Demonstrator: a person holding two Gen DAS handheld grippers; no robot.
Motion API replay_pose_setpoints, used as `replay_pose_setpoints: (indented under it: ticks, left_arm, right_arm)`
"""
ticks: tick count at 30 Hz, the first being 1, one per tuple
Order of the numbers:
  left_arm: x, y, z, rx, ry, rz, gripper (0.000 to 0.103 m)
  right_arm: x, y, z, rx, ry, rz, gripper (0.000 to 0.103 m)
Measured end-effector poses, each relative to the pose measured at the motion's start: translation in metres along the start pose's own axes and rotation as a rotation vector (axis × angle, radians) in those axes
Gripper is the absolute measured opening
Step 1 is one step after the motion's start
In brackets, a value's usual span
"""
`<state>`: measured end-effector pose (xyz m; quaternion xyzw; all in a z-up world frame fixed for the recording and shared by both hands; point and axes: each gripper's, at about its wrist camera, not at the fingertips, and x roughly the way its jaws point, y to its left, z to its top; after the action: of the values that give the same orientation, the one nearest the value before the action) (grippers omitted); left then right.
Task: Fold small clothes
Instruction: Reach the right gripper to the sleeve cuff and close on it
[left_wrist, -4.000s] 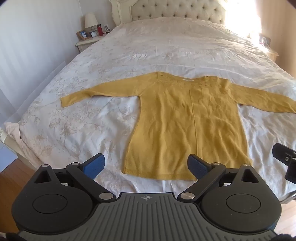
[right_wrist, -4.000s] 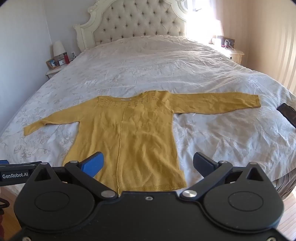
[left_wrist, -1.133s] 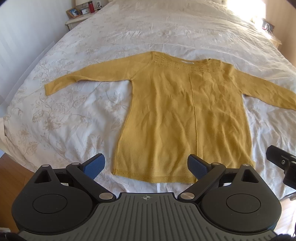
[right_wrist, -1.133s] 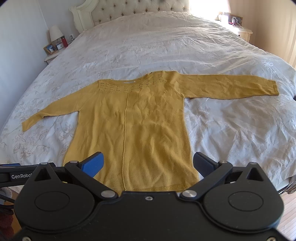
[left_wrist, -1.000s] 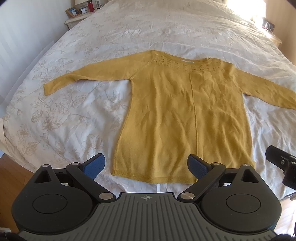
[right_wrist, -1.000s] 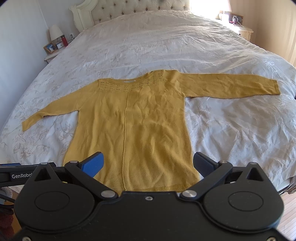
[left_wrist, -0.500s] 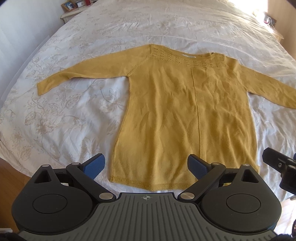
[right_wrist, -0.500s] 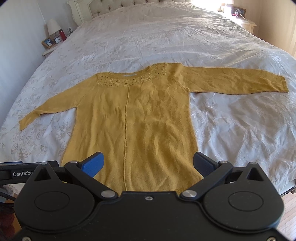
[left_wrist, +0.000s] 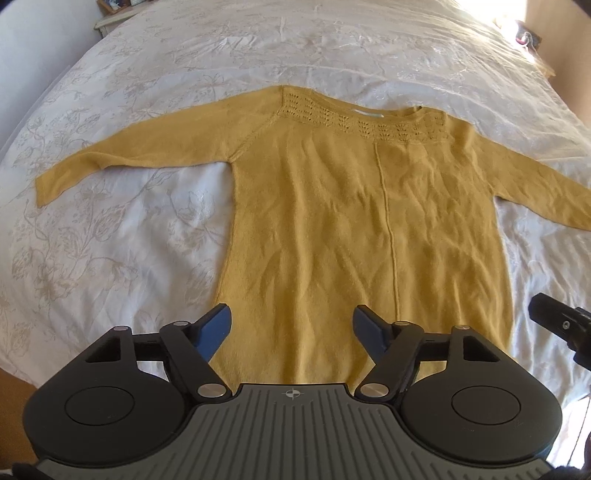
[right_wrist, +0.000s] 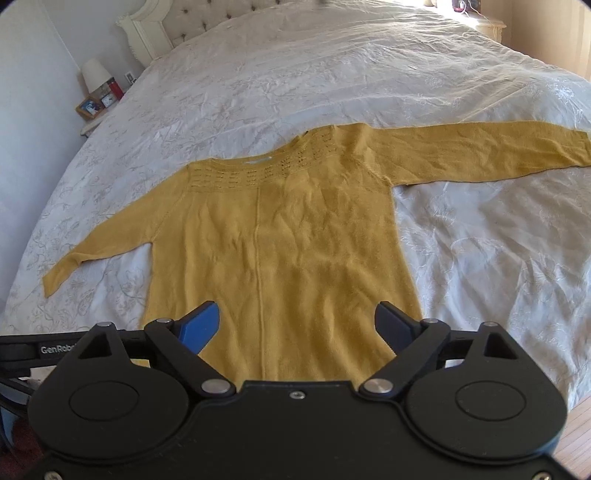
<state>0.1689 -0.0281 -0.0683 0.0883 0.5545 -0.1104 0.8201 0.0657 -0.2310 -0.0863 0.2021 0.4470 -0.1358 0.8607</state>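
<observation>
A mustard yellow long-sleeved sweater (left_wrist: 354, 229) lies flat and face up on the white bed, both sleeves spread out to the sides, neckline away from me. It also shows in the right wrist view (right_wrist: 280, 236). My left gripper (left_wrist: 291, 325) is open and empty, hovering over the sweater's lower left part near the hem. My right gripper (right_wrist: 295, 321) is open and empty over the lower right part of the sweater. The hem itself is hidden behind both gripper bodies.
The bed's white floral quilt (right_wrist: 369, 74) spreads widely around the sweater. A tufted headboard (right_wrist: 207, 14) stands at the far end. A nightstand with a lamp (right_wrist: 96, 77) and small items is at the far left. Wooden floor (right_wrist: 576, 439) shows at the near right.
Both grippers have moved forward and lower toward the sweater's hem, so the sweater looks larger. Their jaws stay open. The sweater has not moved.
</observation>
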Motion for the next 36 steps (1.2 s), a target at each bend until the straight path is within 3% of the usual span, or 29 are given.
replay_pose_setpoints:
  ticks: [2,6,10,15,26,32,36]
  left_arm:
    - [0.006,-0.005,0.009,0.034,-0.011,0.010,0.063]
    - [0.011,-0.012,0.025,0.039,-0.082,-0.006,0.061]
    - [0.012,-0.022,0.040,-0.016,-0.161,-0.056,0.061]
    - [0.013,-0.040,0.051,-0.104,-0.225,-0.064,0.061]
    - [0.023,-0.094,0.069,-0.154,-0.173,0.009,0.061]
    - [0.030,-0.106,0.074,-0.150,-0.137,0.026,0.061]
    - [0.029,-0.109,0.075,-0.141,-0.130,0.046,0.061]
  right_arm:
    - [0.006,-0.013,0.005,-0.002,-0.004,-0.016,0.085]
    - [0.017,-0.048,0.021,-0.007,-0.020,-0.076,0.082]
    - [0.024,-0.094,0.045,-0.014,-0.055,-0.096,0.076]
    - [0.041,-0.158,0.088,-0.022,-0.041,-0.133,0.064]
    - [0.064,-0.307,0.169,0.026,-0.042,-0.300,0.064]
    - [0.079,-0.376,0.181,0.139,-0.011,-0.372,0.070]
    - [0.096,-0.403,0.178,0.221,0.042,-0.342,0.070]
